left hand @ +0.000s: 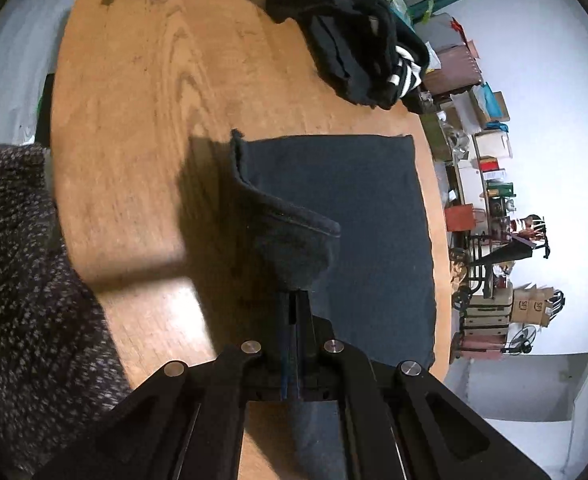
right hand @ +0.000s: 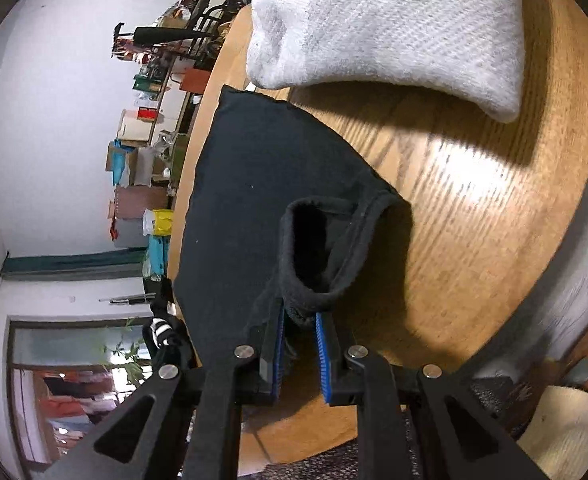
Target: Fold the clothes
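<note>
- Left claw (left hand: 294, 300): fingers pinched tight on a raised edge of the dark garment (left hand: 353, 216), at 6 o'clock in the left wrist view; cloth bunches up just above the tips.
- Person's speckled knit sleeve (left hand: 18, 280) sits at 9 o'clock in that view, close to the lens.
- Rest of the garment lies flat on the wooden counter (left hand: 134, 120), spreading from centre toward 3 o'clock, right edge near the counter rim.
- Right claw (right hand: 299, 316): blue pads (right hand: 321, 356) clamp a thick rolled hem of the same dark garment (right hand: 254, 168), w/ a small gap between pads filled by cloth; at 6 o'clock in the right wrist view.
- Hem forms an open loop just beyond the tips; fabric runs from there toward 11 o'clock, lying on the counter (right hand: 473, 220).
- Grey-white folded cloth (right hand: 385, 20) at 12 o'clock in the right view, beyond the dark garment, resting on the counter.
- Black clothing pile w/ white stripes (left hand: 353, 40) at 1 o'clock in the left view, far side of counter, well apart from the flat garment.
- Bkgd: cluttered boxes (left hand: 489, 148) along a white wall.
</note>
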Motion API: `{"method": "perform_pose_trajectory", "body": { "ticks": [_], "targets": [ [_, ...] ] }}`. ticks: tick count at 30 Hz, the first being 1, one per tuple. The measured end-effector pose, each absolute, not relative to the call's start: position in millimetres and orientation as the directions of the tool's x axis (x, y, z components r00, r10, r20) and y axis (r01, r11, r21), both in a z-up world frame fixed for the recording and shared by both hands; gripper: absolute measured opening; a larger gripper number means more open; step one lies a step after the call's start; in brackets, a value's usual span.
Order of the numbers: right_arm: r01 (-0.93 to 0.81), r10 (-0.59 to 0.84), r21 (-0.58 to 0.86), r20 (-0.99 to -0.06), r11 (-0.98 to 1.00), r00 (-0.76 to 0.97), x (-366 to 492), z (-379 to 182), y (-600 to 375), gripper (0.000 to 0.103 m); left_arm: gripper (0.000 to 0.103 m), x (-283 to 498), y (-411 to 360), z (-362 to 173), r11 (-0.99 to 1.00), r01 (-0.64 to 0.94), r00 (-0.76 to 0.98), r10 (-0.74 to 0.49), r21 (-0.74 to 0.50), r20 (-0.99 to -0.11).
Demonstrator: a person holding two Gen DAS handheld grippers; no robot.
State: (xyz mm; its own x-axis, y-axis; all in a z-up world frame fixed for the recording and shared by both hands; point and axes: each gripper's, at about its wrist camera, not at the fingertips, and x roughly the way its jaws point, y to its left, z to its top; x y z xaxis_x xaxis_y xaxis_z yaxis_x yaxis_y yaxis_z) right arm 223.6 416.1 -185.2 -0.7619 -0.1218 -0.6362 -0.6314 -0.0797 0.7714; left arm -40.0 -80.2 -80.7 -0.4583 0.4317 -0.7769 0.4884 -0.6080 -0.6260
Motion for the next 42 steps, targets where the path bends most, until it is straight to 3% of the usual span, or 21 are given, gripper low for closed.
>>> {"method": "perform_pose_trajectory", "body": {
  "ticks": [19, 29, 36, 37, 38, 39, 42],
  "targets": [
    [-0.62, -0.09, 0.785, -0.617, 0.005, -0.782, 150, -186, 456, 0.02, 0.002, -125, -28, -75, -0.617, 0.454, -0.461, 0.454, -0.642, -0.762],
    [-0.678, -0.076, 0.735, -0.677, -0.017, -0.732, 96, -209, 479, 0.021, 0.002, -181, -1, -88, -0.688, 0.387, -0.47, 0.425, -0.614, -0.773],
    [-0.711, -0.039, 0.699, -0.715, -0.079, -0.698, 68, -218, 493, 0.021, 0.002, -187, 9, -102, -0.787, 0.222, -0.494, 0.418, -0.575, -0.762],
    [-0.716, -0.036, 0.689, -0.723, -0.108, -0.69, 63, -217, 495, 0.023, 0.002, -186, 10, -102, -0.803, 0.188, -0.503, 0.416, -0.565, -0.758],
    [-0.715, -0.04, 0.686, -0.725, -0.14, -0.688, 61, -214, 495, 0.033, 0.002, -184, 10, -101, -0.817, 0.15, -0.513, 0.417, -0.557, -0.75],
    [-0.708, -0.048, 0.685, -0.724, -0.173, -0.688, 60, -210, 494, 0.038, 0.002, -179, 7, -99, -0.827, 0.104, -0.527, 0.425, -0.552, -0.736],
    [-0.682, 0.001, 0.644, -0.727, -0.347, -0.687, 60, -185, 483, 0.041, 0.002, -163, 0, -92, -0.851, -0.011, -0.562, 0.439, -0.525, -0.701]
  ]
}}
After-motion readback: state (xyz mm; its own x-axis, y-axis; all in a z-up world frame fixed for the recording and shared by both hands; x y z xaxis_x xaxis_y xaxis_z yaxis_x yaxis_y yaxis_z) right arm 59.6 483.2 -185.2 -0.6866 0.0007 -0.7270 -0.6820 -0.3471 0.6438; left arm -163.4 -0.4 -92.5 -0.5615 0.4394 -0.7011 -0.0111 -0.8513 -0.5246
